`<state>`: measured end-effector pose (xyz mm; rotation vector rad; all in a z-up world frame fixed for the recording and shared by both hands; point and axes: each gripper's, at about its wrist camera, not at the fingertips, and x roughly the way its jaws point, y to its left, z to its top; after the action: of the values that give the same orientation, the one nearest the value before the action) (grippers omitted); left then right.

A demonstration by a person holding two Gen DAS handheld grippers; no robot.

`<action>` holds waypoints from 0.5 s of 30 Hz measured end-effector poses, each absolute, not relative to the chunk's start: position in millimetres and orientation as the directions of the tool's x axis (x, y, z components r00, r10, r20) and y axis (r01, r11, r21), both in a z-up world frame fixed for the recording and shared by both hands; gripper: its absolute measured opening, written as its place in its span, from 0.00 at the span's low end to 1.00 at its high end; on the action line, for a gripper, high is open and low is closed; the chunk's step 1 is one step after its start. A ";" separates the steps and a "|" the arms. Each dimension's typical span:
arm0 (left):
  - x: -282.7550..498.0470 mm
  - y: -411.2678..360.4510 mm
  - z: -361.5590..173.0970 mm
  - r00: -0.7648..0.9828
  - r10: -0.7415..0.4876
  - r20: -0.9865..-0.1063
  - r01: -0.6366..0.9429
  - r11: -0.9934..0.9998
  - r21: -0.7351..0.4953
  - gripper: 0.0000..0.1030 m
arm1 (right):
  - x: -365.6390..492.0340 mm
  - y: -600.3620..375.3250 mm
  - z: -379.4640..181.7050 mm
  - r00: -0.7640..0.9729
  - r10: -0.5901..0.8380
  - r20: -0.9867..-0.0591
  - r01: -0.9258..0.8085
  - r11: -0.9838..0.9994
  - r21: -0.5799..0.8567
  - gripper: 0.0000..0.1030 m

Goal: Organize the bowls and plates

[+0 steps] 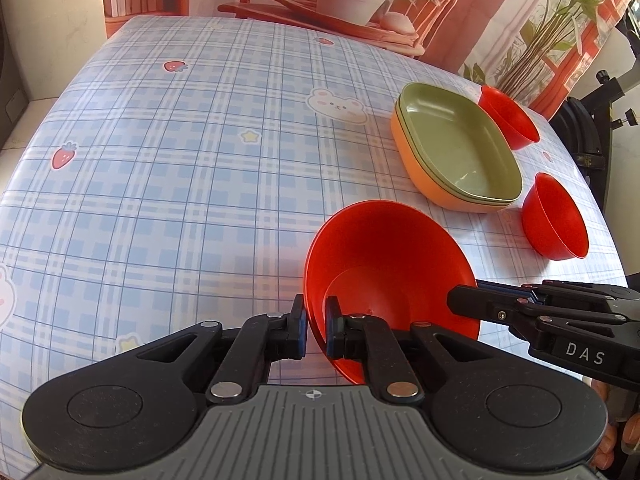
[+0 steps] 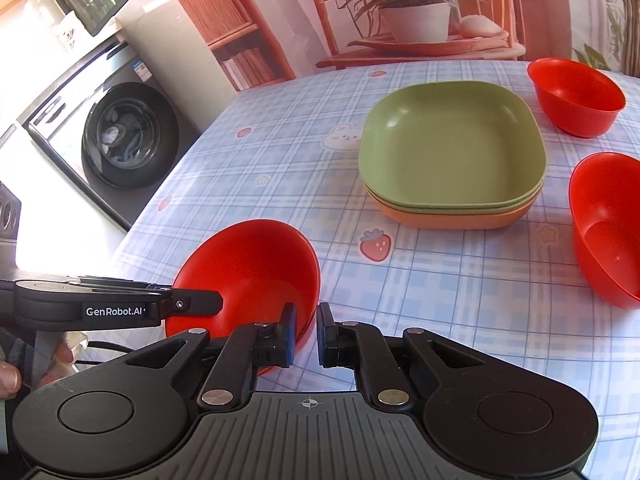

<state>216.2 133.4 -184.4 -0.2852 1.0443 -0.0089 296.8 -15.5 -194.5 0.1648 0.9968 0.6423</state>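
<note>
blue plaid cloth (image 1: pixel 180 184) with bunnies and strawberries covers the table, and a printed backdrop of a potted plant (image 2: pixel 416 12) hangs behind it; a washer (image 2: pixel 120 136) stands off to one side in the right wrist view.

near bowl (image 1: pixel 384 264) – red, tipped up on its side with its mouth toward the left camera – sits at the table's near edge. left gripper (image 1: pixel 316 332) has its fingers nearly together, pinching the bowl's rim: one pad outside the wall, the other inside. right gripper (image 2: pixel 306 334) comes at the same bowl (image 2: pixel 248 272) from the other side, also nearly closed; its left pad is against the bowl's rim, but whether the wall is truly pinched between both pads i cannot tell. each gripper shows in the other's view, reaching in to the bowl from the side.

plate stack (image 2: pixel 452 156) – green plates nested on an orange one – rests flat in the middle of the table, well apart from the held bowl. two more red bowls stand upright beside the stack: far bowl (image 2: pixel 576 96) beyond it and side bowl (image 2: pixel 608 224) nearer, neither touching the stack.
</note>
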 end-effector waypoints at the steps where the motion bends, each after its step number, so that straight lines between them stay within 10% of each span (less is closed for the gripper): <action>1: 216.4 132.7 -184.7 0.504 -0.142 -0.852 -0.125 0.964 -0.234 0.09 | 296.5 -15.8 -194.3 0.381 0.570 -0.728 -0.425 0.807 0.410 0.08; 15: 238.4 111.8 -165.3 0.533 -0.165 -0.830 -0.054 0.972 -0.229 0.10 | 301.4 -43.9 -180.2 0.490 0.551 -0.675 -0.356 0.834 0.422 0.06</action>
<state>238.4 111.8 -165.3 -0.2385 1.0095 -0.0669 301.4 -43.9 -180.2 0.2385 0.9036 0.5569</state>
